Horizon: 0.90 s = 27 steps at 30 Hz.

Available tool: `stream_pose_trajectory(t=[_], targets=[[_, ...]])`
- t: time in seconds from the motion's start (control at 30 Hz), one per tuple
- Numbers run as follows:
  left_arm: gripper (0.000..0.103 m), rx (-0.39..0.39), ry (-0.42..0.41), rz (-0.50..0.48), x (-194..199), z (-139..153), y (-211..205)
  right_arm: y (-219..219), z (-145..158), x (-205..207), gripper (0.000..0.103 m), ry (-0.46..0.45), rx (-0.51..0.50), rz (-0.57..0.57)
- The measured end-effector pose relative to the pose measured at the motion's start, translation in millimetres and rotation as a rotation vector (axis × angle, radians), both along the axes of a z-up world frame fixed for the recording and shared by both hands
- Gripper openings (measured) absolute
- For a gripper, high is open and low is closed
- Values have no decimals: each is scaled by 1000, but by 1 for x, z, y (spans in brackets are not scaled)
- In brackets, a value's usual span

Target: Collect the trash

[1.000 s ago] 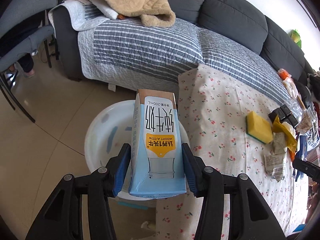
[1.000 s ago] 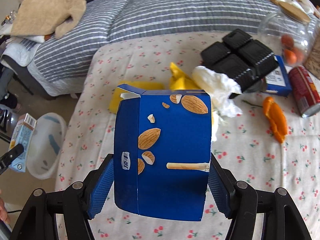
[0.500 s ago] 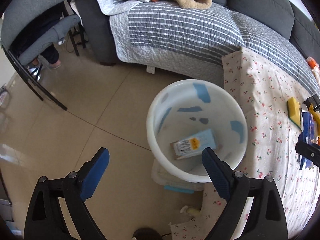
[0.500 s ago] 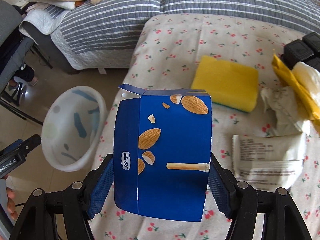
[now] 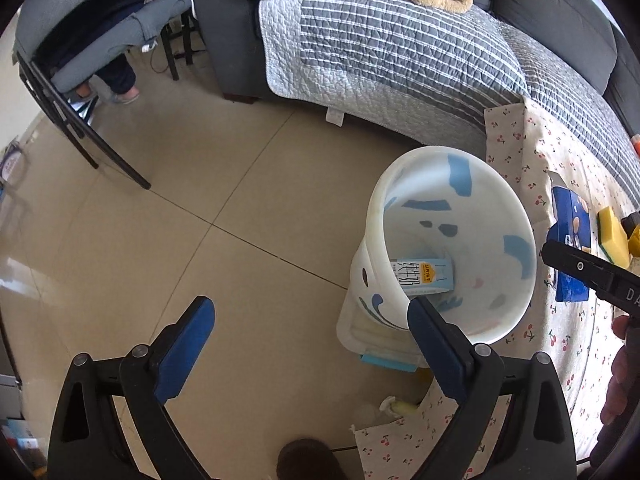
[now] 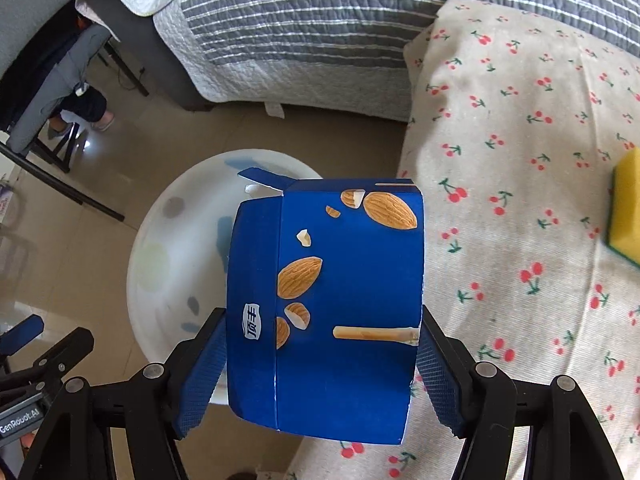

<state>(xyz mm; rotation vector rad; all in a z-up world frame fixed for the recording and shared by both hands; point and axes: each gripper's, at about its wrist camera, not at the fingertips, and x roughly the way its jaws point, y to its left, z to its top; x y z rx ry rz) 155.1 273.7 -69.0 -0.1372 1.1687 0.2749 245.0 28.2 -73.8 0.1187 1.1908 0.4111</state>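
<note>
open bin mouth [image 6: 176, 216] beside table [image 6: 520, 128]

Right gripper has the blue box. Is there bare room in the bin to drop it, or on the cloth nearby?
Yes: the white bin holds only the milk carton at its bottom; the rest is bare. The cherry tablecloth is free between its sofa-side edge and the yellow sponge. The blue box hangs partly over the bin.

Box [image 6: 324, 312] was deep blue w/ tan almonds, a pale biscuit stick and a small white logo patch. Bin [image 5: 492, 208] was white w/ blue and grey blotches inside; milk carton [image 5: 424, 276] in it was light blue and white w/ an orange-yellow label. Tablecloth [image 6: 520, 160] was cream w/ red cherries, green stems. Sponge [image 6: 628, 208] was yellow, green edge. Sofa cover [image 5: 380, 52] was grey w/ white stripes. Gripper pads [image 5: 184, 344] were blue on black frames. Floor [image 5: 200, 220] was beige tile.
</note>
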Motion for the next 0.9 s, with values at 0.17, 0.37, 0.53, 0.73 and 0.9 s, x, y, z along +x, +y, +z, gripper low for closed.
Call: stream_pose_trajectory(t=[0.17, 0.37, 0.53, 0.73, 0.9], targets=[[99, 12, 19, 14, 0, -2, 5, 15, 1, 6, 78, -8, 27, 5], [99, -1, 32, 8, -1, -5, 3, 14, 14, 5, 88, -21, 62, -7], [99, -14, 30, -18, -1, -2, -14, -4, 21, -8, 88, -52, 6, -4], [99, -17, 28, -85, 2, 2, -49, -58, 26, -29, 89, -88, -99, -22], [99, -15, 26, -132, 3, 5, -79, -115, 35, -48, 89, -120, -168, -87]])
